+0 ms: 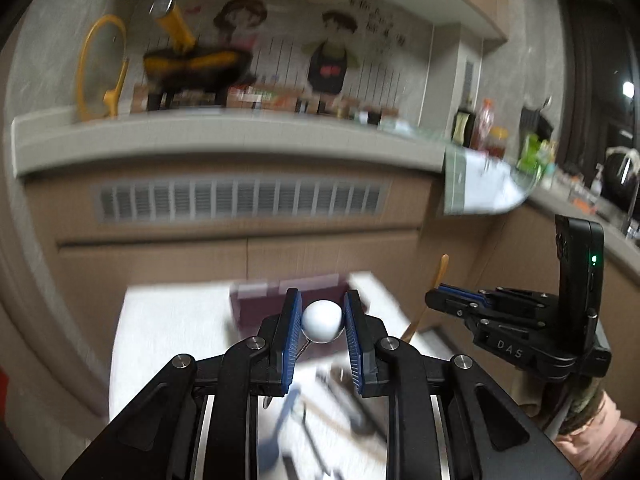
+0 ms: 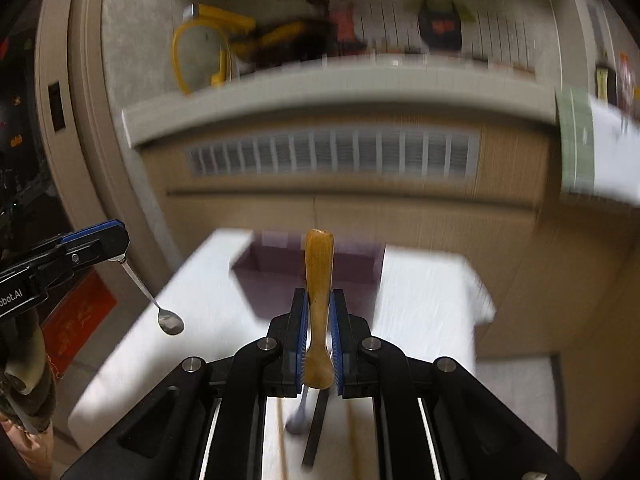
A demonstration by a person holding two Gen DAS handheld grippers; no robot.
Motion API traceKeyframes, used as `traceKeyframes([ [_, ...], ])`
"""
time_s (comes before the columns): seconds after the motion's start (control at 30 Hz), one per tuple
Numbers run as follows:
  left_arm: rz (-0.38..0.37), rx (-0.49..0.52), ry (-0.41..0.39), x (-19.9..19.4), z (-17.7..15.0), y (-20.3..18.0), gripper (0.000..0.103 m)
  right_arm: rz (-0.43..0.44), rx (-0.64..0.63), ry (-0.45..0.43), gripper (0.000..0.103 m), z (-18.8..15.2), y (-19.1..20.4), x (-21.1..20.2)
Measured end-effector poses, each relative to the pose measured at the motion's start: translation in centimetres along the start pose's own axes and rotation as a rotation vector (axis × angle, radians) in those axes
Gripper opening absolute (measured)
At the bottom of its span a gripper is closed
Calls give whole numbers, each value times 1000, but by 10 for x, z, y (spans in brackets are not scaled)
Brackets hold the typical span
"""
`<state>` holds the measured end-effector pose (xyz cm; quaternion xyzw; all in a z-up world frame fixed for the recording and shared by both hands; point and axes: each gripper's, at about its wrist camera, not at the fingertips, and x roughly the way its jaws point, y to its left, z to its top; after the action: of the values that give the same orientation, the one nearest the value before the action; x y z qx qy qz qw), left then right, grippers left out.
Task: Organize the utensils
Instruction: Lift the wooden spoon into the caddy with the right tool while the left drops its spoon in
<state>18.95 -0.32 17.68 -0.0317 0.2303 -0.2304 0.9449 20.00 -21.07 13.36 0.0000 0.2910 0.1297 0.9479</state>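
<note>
- So both utensils look picked up off the white table; next is carrying them over the purple box and dropping them in.
- Left gripper: narrow, pinching the ball-topped metal spoon, bowl hanging below.
- Right gripper: clamped on the wooden handle, which sticks up past the fingertips.

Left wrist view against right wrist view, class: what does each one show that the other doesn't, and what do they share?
Only the left wrist view shows the white ball end clamped in the left gripper. Only the right wrist view shows the metal spoon's bowl hanging below that gripper, and the wooden handle end-on in the right gripper. Both show the purple box on the white table.
</note>
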Motion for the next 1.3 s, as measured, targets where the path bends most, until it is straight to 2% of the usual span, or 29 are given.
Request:
traceKeyframes([
  [0.17,-51,-24,-60,27,47,12,23,-49,-37,-87,10,60,-9,7],
  [0.33,-109,-72,-49,76,62,32,23,-68,-30,-72,10,77,-22,50],
  [0.43,-115,-90,-19,104,56,42,23,-59,-13,-16,10,70,-30,82],
  [0.6,-117,-147,92,155,26,60,23,-29,11,116,10,43,-40,135],
  [0.77,-117,-217,200,187,-1,78,25,-12,1,194,13,22,-39,165],
  [0.8,-110,-229,211,190,-5,81,26,-14,-5,197,14,20,-39,166],
  [0.87,-96,-240,214,190,-9,84,28,-31,-31,199,25,16,-37,167],
  [0.93,-81,-241,201,183,-11,84,33,-50,-57,182,28,14,-33,160],
  [1.07,-67,-215,170,162,-15,82,40,-80,-96,155,28,4,-31,135],
  [1.13,-47,-198,165,149,-22,78,49,-82,-98,162,28,-4,-30,122],
  [1.3,14,-165,206,125,-58,66,53,-73,-79,245,28,-49,-31,111],
])
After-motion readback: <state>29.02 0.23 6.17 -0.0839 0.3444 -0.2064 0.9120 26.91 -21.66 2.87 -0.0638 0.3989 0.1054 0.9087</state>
